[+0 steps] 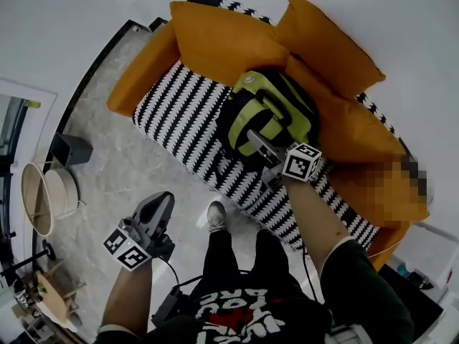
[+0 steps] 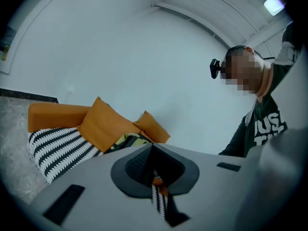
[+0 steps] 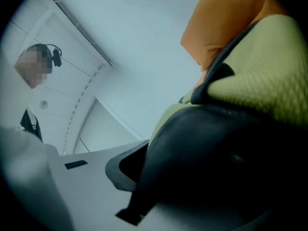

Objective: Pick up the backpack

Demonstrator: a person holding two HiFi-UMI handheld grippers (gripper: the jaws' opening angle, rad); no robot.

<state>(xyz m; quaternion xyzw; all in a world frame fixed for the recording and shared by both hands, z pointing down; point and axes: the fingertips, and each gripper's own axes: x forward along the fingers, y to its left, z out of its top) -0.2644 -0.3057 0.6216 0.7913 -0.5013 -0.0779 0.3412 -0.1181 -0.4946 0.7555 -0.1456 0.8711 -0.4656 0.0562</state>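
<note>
My right gripper (image 1: 259,147) has its jaws clamped on the black lower part of the green backpack (image 1: 276,113), which lies on the striped sofa (image 1: 179,120) against orange cushions (image 1: 222,41). My left gripper (image 1: 159,205) hangs nearer me over the floor (image 1: 122,170), jaws together and empty.

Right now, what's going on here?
A person stands at an orange sofa with a gripper in each hand. The right gripper is down on the green and black backpack, and its own view shows the pack's black fabric between its jaws. The backpack lies on the sofa against the cushions, not yet lifted. The left gripper hangs shut and empty over the floor, away from the sofa.
</note>
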